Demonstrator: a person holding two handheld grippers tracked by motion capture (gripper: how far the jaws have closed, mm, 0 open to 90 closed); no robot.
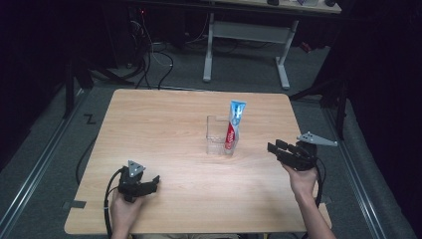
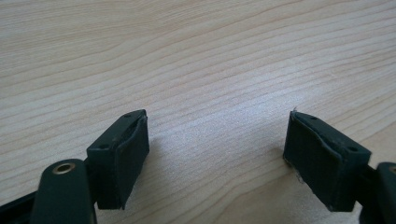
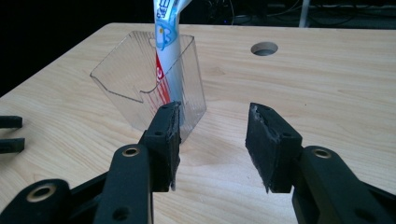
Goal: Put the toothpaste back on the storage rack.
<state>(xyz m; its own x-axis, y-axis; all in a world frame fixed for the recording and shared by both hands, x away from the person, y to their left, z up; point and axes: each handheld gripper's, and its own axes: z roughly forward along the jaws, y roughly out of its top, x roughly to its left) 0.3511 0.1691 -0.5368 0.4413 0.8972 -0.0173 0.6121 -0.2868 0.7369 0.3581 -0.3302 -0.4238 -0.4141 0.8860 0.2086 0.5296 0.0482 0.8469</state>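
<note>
Standing in clear holder [image 3: 140, 88], toothpaste tube [image 3: 169, 51] just beyond empty, parted right claw [image 3: 212, 144].

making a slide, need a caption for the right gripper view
Open right gripper facing a clear plastic holder with a toothpaste tube standing inside, on a wooden table.

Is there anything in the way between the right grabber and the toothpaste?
Only the clear plastic holder itself. The toothpaste tube stands inside it, so the holder's wall covers the tube's lower part. The bare table lies between the right gripper and the holder, and the open jaws hold nothing. The tube's top sticks out free.
</note>
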